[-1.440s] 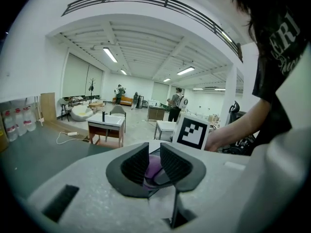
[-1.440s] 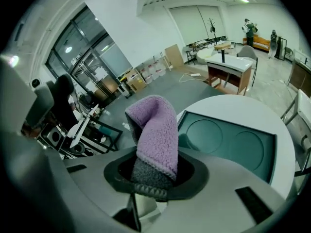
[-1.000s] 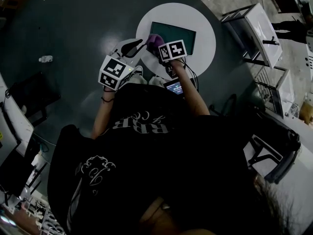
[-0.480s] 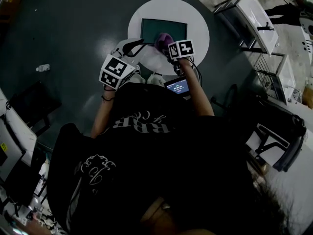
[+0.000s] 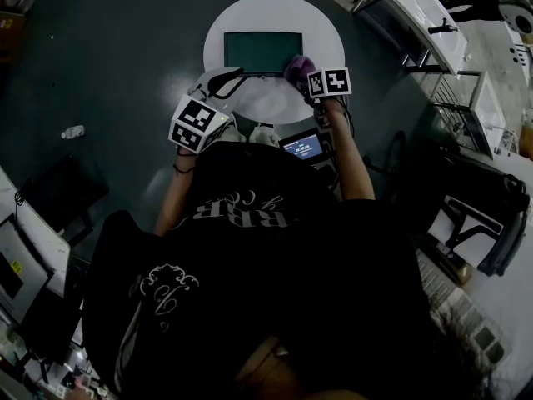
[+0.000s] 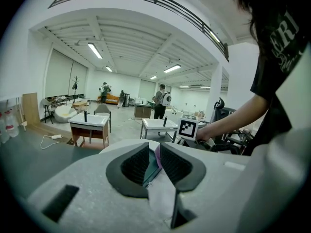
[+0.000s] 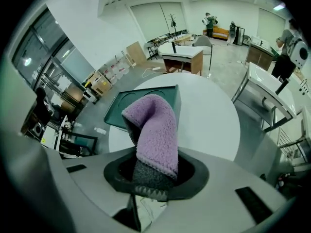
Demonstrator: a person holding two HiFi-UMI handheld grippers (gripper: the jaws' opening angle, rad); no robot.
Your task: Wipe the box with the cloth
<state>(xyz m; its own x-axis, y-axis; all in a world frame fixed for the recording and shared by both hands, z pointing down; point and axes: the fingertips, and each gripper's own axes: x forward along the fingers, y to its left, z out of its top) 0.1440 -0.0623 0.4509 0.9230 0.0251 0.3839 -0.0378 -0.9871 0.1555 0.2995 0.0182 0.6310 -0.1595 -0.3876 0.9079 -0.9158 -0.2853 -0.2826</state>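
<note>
Purple fleece cloth (image 7: pixel 153 130), clamped in the right gripper (image 7: pixel 150 171), is now swept across the flat dark-green box (image 5: pixel 262 51) to its right edge, so wiping is judged under way, while the left gripper (image 6: pixel 153 161) is held with jaws slightly apart, empty.

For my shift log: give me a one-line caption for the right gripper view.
Right gripper holds a purple cloth at the green box on a round white table.

Purple cloth (image 5: pixel 298 65) at corner of flat green box (image 5: pixel 260 52).

Cloth hides jaws, box corner
The cloth (image 7: pixel 154 130) buries the right gripper's (image 7: pixel 150 173) jaw faces and the box's (image 7: pixel 116 103) near corner; between the left gripper's (image 6: pixel 154 153) jaws the box is a sliver, perhaps its edge.
</note>
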